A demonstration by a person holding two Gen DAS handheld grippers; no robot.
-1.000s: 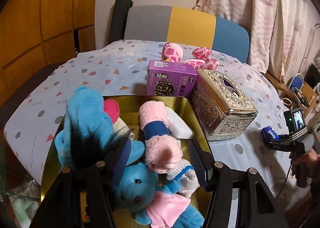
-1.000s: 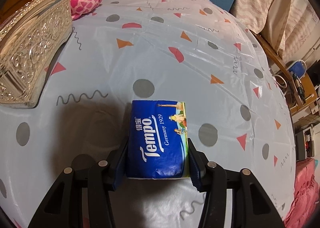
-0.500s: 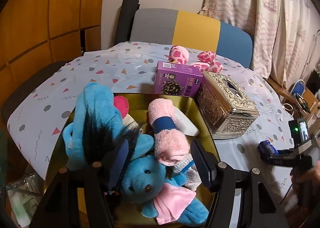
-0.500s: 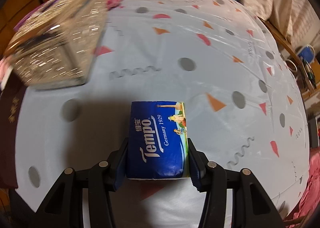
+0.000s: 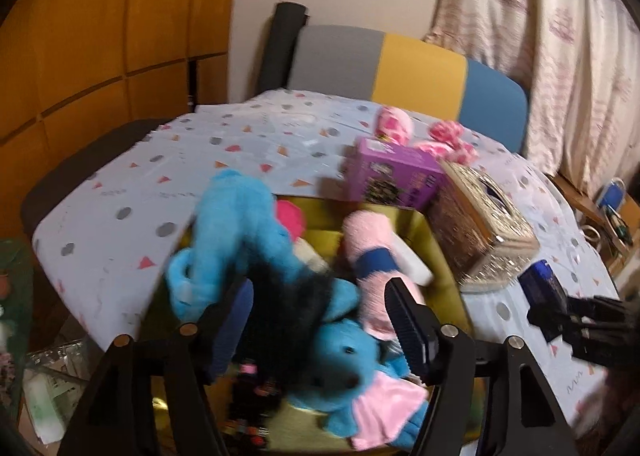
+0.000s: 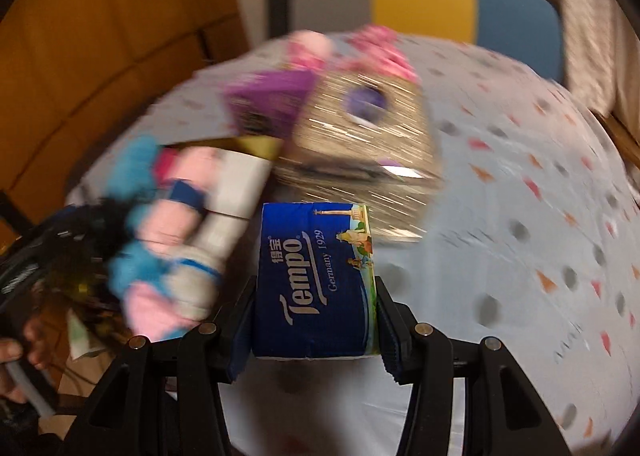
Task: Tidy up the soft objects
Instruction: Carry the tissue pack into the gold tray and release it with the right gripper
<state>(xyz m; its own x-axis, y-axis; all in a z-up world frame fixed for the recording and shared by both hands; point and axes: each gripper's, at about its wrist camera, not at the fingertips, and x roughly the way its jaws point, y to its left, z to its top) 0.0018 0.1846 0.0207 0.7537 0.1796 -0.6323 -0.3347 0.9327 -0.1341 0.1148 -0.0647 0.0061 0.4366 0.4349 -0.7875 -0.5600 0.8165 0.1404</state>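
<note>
Tissue pack (image 6: 316, 280), blue and printed "Tempo", sits at lower centre of the right wrist view, clamped on both flanks by the right gripper (image 6: 314, 320), whose pads press its sides. Behind it, upper centre, the gold tissue box (image 6: 360, 144) is streaked with motion blur. The gold tray (image 6: 256, 144) of soft toys fills the left of the frame; a hand (image 6: 20, 356) shows at the lower left edge.

Left wrist view: the left gripper (image 5: 320, 328) stands over the tray (image 5: 320, 216) at lower centre. Its jaws have just been opening. The black furry tuft (image 5: 288, 304) and blue plush bear (image 5: 344, 344) lie between them, but the pads do not appear to press on either; I judge it released. The pink rolled towel (image 5: 368, 248) lies in the tray at centre. The purple box (image 5: 396, 176) and the gold tissue box stand just beyond the tray. At right the right gripper shows with the blue pack.

Recommendation: carry the pack level to a free spot in the tray's right portion, lower it before releasing, and clear the left gripper first to avoid a collision.
</note>
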